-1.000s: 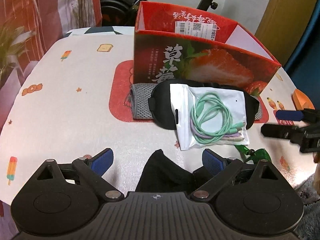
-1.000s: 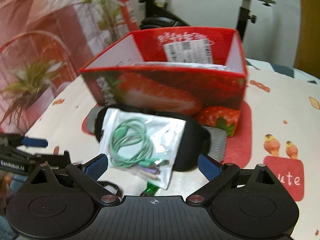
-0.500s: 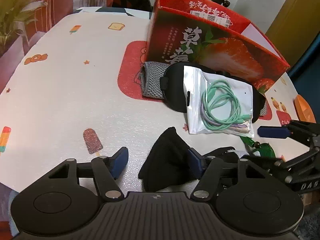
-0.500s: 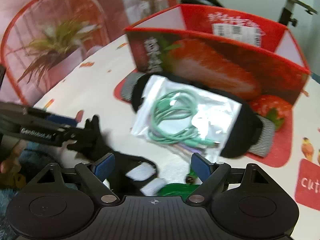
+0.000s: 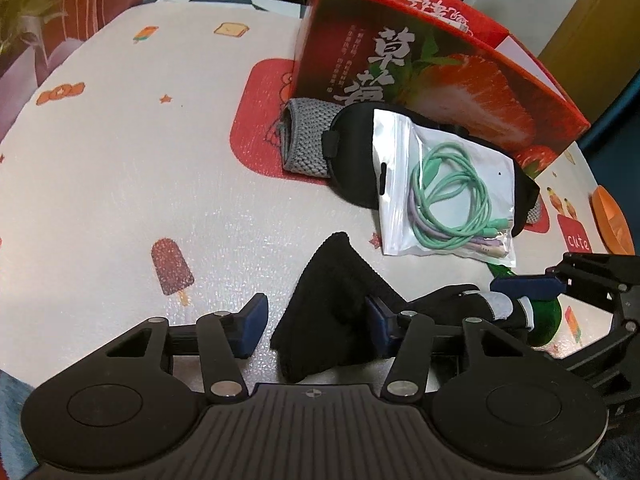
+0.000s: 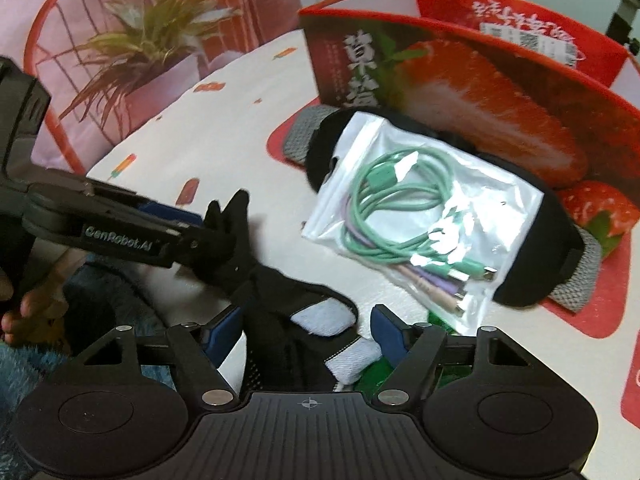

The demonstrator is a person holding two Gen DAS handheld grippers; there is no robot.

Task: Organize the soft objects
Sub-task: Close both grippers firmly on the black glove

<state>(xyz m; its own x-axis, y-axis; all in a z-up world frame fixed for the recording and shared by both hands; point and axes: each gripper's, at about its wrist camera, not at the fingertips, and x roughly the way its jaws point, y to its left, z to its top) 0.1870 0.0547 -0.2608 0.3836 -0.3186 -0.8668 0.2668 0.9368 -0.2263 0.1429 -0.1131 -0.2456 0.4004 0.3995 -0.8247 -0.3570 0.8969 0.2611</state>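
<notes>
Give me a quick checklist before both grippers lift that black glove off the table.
1. Glove between the left gripper fingers, which are closing: ok.
2. Left fingers pressing both sides: not ok, a gap shows at one pad.
3. Glove's cuff end between the right gripper fingers, closing: ok.
4. Right grip firm: cannot tell.
5. Cable bag clear of the glove: ok.
6. Red box open on top: ok.
</notes>
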